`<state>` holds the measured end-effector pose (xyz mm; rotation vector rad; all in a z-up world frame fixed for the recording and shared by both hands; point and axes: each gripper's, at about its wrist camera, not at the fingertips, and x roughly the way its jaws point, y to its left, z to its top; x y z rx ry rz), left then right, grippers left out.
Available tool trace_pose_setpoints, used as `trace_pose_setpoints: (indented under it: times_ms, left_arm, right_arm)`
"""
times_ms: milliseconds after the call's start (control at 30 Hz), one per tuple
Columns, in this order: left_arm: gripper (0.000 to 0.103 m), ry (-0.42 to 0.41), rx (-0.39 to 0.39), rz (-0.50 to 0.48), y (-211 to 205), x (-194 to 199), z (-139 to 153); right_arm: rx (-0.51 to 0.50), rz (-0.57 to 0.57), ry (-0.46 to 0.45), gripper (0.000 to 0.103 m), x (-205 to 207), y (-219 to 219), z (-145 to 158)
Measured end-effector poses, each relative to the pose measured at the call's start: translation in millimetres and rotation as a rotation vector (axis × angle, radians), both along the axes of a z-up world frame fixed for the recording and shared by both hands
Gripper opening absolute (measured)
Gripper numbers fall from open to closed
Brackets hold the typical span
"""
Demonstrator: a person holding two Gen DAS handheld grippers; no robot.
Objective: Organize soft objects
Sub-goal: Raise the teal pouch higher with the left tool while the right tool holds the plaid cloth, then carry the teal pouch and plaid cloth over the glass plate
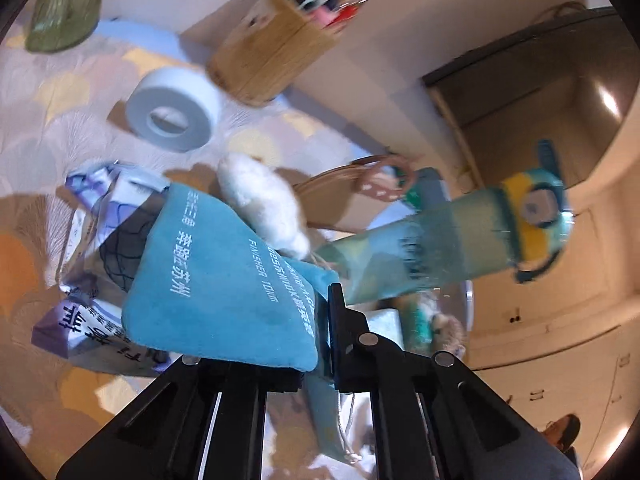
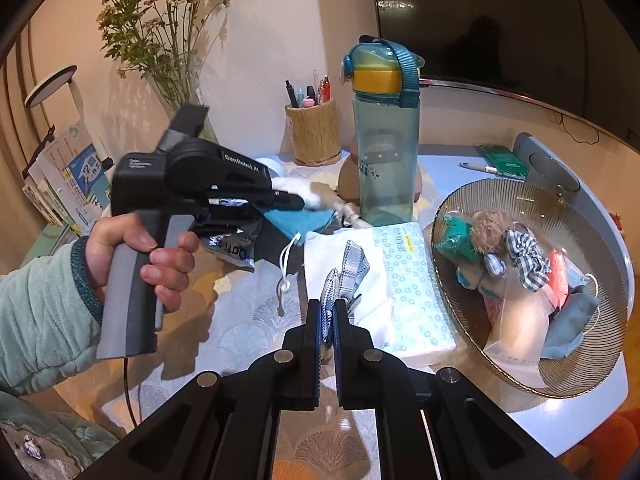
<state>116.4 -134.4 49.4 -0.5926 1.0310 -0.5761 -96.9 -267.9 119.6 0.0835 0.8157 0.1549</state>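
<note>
- Left gripper [image 1: 320, 340]: jaws closed on the edge of a teal plush pouch [image 1: 224, 280] with white printed lettering; the cloth is pinched between them.
- The pouch overlaps a crumpled purple-and-white printed packet [image 1: 92, 248].
- A white fluffy plush [image 1: 264, 204] touches the pouch's upper edge.
- White tape roll [image 1: 174, 112] lies flat on the patterned surface [image 1: 52, 128], well apart from the pouch.
- Woven pen holder [image 1: 272, 56], full of pens, stands beyond the roll and looks blurred.
- Translucent green water bottle [image 1: 432, 244] with a yellow-and-teal lid is to the right and also blurred.
- Ribbed glass bowl [image 1: 466, 312] is partly hidden behind the right jaw.
</note>
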Motion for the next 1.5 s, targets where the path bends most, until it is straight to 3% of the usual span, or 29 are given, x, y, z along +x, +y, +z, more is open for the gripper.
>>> trace_pose_setpoints:
  times_ms: [300,433,533,700,867,1033,1167,1300,1500]
  left_arm:
    - [0.006,-0.151,0.007,0.03,32,-31,54]
    - [0.006,-0.2,0.059,0.086,56,-45,71]
    - [0.006,-0.219,0.095,0.124,74,-56,76]
    - [0.006,-0.214,0.083,0.182,94,-65,76]
    - [0.006,-0.246,0.075,0.156,85,-69,90]
    - [0.006,-0.326,0.068,0.065,41,-67,117]
    - [0.006,-0.433,0.023,-0.052,-10,-69,152]
    - [0.006,-0.489,-0.032,-0.175,-60,-71,174]
    - [0.006,-0.499,-0.039,-0.349,-145,-75,169]
  right_arm:
    - [0.033,0.084,-0.072,0.005,10,18,21]
    - [0.046,0.14,-0.097,0.005,22,30,28]
    - [0.052,0.184,-0.099,0.005,27,43,27]
    - [0.052,0.259,-0.099,0.005,35,64,23]
    - [0.06,0.254,-0.127,0.005,38,58,29]
    - [0.053,0.154,-0.188,0.005,37,21,47]
    - [0.04,0.041,-0.263,0.005,29,-20,72]
    - [0.012,-0.094,-0.316,0.005,17,-68,91]
    - [-0.011,-0.312,-0.309,0.005,-3,-142,93]
